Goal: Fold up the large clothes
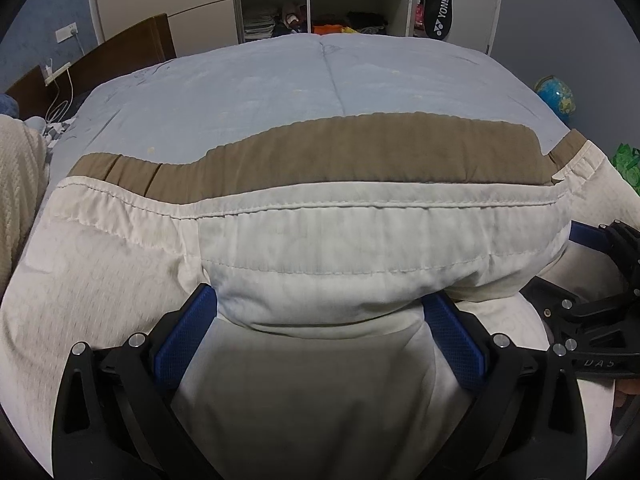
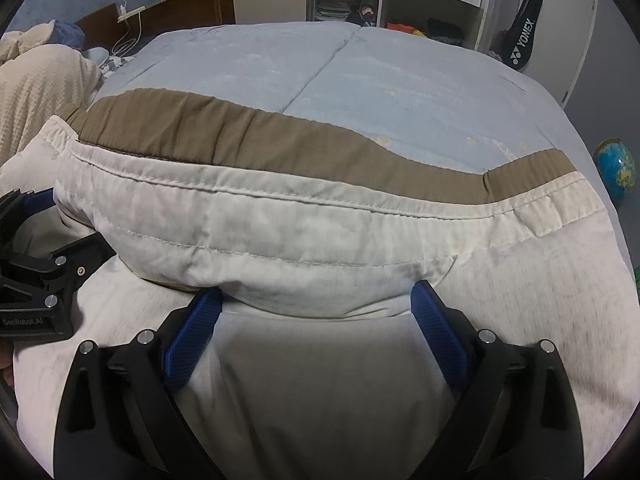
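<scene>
A large garment, cream-white with a tan-brown part, lies across the bed in the left wrist view (image 1: 320, 236) and the right wrist view (image 2: 304, 236). Its stitched white hem is folded over and drapes across both grippers. My left gripper (image 1: 320, 312) has its blue fingers (image 1: 188, 332) spread wide, with the hem resting over the tips, not pinched. My right gripper (image 2: 316, 308) stands the same, its blue fingers (image 2: 438, 336) wide apart under the hem. The grippers are side by side; each shows at the edge of the other's view, the right (image 1: 592, 312) and the left (image 2: 36, 272).
The garment lies on a light blue quilt (image 1: 304, 80) covering the bed. A cream blanket (image 2: 40, 84) is heaped at the left by the dark headboard (image 2: 180, 8). Open shelves (image 1: 304, 0), a racket bag (image 2: 522, 44) and a globe (image 2: 616, 172) stand beyond.
</scene>
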Available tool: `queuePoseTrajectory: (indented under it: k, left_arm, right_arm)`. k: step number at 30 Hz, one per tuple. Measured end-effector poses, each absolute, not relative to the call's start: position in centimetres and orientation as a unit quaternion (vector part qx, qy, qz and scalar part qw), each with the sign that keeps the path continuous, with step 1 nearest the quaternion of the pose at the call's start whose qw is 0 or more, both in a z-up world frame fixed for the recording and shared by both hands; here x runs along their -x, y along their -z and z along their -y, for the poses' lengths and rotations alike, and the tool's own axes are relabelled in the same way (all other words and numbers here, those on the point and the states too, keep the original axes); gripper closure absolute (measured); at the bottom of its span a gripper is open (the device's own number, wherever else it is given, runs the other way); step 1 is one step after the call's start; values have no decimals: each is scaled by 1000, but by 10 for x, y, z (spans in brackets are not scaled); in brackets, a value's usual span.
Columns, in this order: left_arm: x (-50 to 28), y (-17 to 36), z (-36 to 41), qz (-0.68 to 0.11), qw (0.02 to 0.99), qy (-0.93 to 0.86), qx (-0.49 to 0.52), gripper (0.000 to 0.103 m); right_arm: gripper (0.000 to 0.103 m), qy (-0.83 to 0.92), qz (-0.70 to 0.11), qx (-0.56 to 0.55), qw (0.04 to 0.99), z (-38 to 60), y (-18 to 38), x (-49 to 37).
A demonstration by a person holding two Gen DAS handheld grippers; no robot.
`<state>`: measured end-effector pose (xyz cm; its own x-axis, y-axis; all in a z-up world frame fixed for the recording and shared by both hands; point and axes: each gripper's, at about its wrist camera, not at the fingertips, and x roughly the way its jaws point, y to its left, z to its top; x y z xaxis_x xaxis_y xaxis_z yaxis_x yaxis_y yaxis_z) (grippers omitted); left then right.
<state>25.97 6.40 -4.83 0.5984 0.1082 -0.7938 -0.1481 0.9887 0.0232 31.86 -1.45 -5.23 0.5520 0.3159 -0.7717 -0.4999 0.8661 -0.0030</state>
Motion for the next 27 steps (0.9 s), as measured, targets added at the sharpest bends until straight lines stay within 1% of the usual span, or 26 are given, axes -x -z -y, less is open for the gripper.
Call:
queuePoseTrajectory:
  k: [5, 6, 9, 11, 13, 16, 17, 19, 20, 23, 27]
  left_arm:
    - [-261, 35, -73, -461, 885, -45, 38, 6]
    - [-259, 28, -76, -460, 886, -36, 45, 9]
    - [-256, 2, -91, -432, 898, -14, 79, 13]
    - [-261, -14, -101, -412, 907, -19, 84, 12]
    - [-273, -19, -109, -414, 906, -28, 84, 11]
    - [-295, -7, -126, -443, 891, -46, 92, 9]
    - [-298, -2, -131, -451, 886, -44, 104, 6]
    - [-303, 11, -149, -470, 869, -27, 150, 6]
    - [-303, 12, -152, -471, 867, -23, 161, 6]
    - [-292, 8, -163, -462, 870, -3, 175, 7]
    - [-256, 6, -182, -454, 870, 5, 191, 8]
  right_arm:
    - [13, -247, -409, 93, 874, 23, 45, -316]
    - [13, -252, -407, 85, 874, 26, 43, -314]
    - [14, -273, -387, 48, 879, 40, 23, -309]
    - [14, -283, -360, 28, 889, 48, 4, -310]
    - [14, -281, -357, 14, 891, 52, -5, -319]
    - [14, -239, -397, 4, 886, 61, 1, -352]
    - [14, -232, -414, -9, 880, 67, 6, -362]
    - [15, -212, -449, -52, 866, 88, 18, -382]
    - [18, -203, -454, -58, 865, 97, 20, -385]
    - [18, -195, -458, -49, 866, 117, 18, -387]
    - [18, -184, -455, -32, 871, 151, 15, -373]
